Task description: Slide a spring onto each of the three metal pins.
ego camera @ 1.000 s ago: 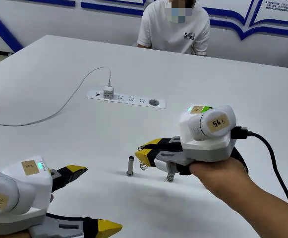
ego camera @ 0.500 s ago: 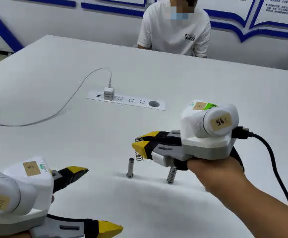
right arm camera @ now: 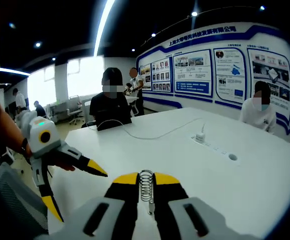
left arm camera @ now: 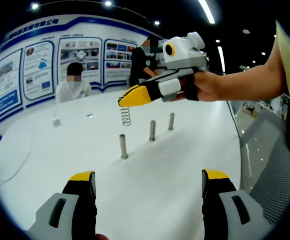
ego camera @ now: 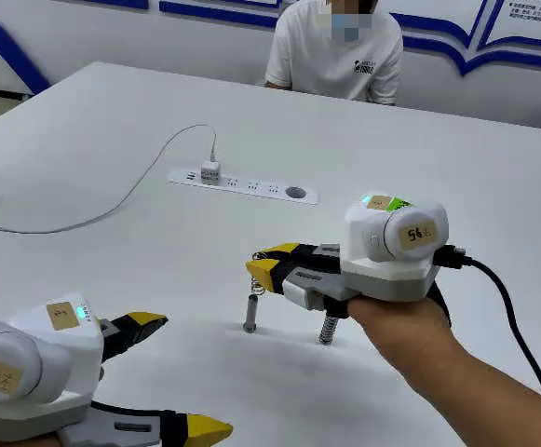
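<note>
Holding a spring (right arm camera: 145,186) upright between the narrowly set yellow tips of my right gripper (ego camera: 268,264), I have it in the air just above the bare metal pin (left arm camera: 123,146), not touching it. Beyond that one, in a row, stand the middle pin (left arm camera: 152,130) and the far pin (left arm camera: 170,121), each already wearing a spring. My left gripper (left arm camera: 145,182) hangs low over the white table (ego camera: 158,251), jaws wide apart, gripping nothing.

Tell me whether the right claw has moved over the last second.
Yes. The right claw, shut on a spring, has risen and edged left in the head view: its tips were level with the top of the bare pin, and now sit higher.
</note>
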Motion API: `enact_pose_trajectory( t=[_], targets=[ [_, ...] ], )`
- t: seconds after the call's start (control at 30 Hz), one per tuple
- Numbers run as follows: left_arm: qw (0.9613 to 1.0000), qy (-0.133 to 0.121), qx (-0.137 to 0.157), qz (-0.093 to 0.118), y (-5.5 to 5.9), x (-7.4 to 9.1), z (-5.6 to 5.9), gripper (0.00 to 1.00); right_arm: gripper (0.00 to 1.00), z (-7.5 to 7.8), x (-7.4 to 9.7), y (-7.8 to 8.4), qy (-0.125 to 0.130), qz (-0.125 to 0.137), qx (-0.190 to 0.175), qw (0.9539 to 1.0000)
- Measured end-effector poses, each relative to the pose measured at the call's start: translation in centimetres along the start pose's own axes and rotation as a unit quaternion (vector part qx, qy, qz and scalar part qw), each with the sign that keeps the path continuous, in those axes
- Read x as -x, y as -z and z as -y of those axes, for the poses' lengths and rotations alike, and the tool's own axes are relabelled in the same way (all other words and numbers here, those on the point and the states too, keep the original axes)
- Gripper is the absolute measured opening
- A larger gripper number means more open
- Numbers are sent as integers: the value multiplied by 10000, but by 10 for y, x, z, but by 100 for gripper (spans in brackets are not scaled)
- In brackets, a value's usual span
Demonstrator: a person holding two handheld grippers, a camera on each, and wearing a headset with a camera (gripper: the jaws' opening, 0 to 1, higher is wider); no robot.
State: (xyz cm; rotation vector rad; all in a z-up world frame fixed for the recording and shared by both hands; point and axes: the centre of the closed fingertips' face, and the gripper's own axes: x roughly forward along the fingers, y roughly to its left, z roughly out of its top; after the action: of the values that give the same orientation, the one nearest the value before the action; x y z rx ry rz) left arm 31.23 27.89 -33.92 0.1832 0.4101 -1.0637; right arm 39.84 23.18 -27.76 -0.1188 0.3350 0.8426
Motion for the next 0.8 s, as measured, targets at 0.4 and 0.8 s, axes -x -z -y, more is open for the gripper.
enact_pose_trajectory(
  t=[0.4,0.8],
  targets=[
    [10000,-57,48,-44,3,2,-5,89,12,8,-12,13,64,86,-131,9999],
    [9999,-69,84,-80,6,2,-8,89,12,10,-17,20,87,87,-119,9999]
  ],
)
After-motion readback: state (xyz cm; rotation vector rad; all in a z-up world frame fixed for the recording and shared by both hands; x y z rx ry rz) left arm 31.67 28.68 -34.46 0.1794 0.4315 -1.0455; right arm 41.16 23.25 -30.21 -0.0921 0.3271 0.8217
